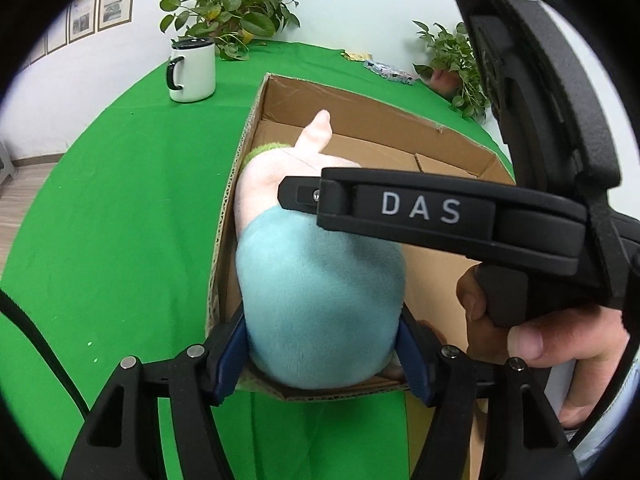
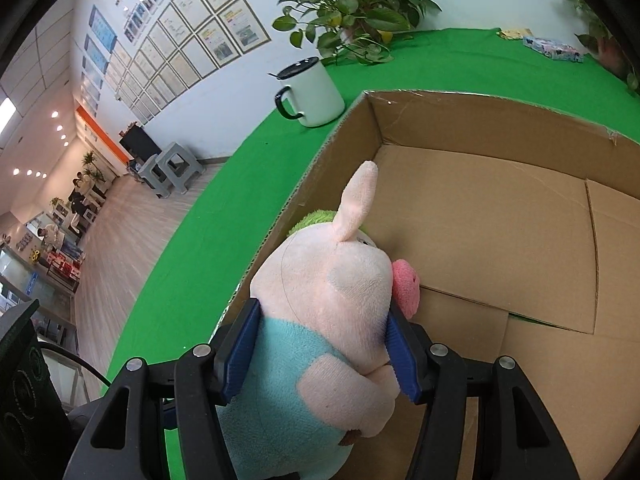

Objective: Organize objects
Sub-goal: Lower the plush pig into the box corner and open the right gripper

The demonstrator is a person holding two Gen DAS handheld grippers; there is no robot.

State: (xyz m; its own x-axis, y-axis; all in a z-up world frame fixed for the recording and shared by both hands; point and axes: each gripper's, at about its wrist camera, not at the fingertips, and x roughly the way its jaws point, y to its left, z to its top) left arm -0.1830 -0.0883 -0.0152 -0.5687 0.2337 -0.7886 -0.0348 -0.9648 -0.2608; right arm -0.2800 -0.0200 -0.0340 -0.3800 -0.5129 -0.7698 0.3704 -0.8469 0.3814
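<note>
**Two grippers on one plush pig**

You are pinching the plush pig (image 2: 320, 320) with both grippers: right gripper (image 2: 322, 350) squeezing its head, left gripper (image 1: 322, 350) flanking its blue body. Beyond your fingertips, the pig is sitting inside the cardboard box (image 2: 500, 216), against its left wall.

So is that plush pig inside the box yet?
Partly in. The pig sits within the box walls by the left side, both tools gripping it; whether it rests on the bottom is hidden.

plush pig (image 1: 320, 304) face (hidden)
</note>
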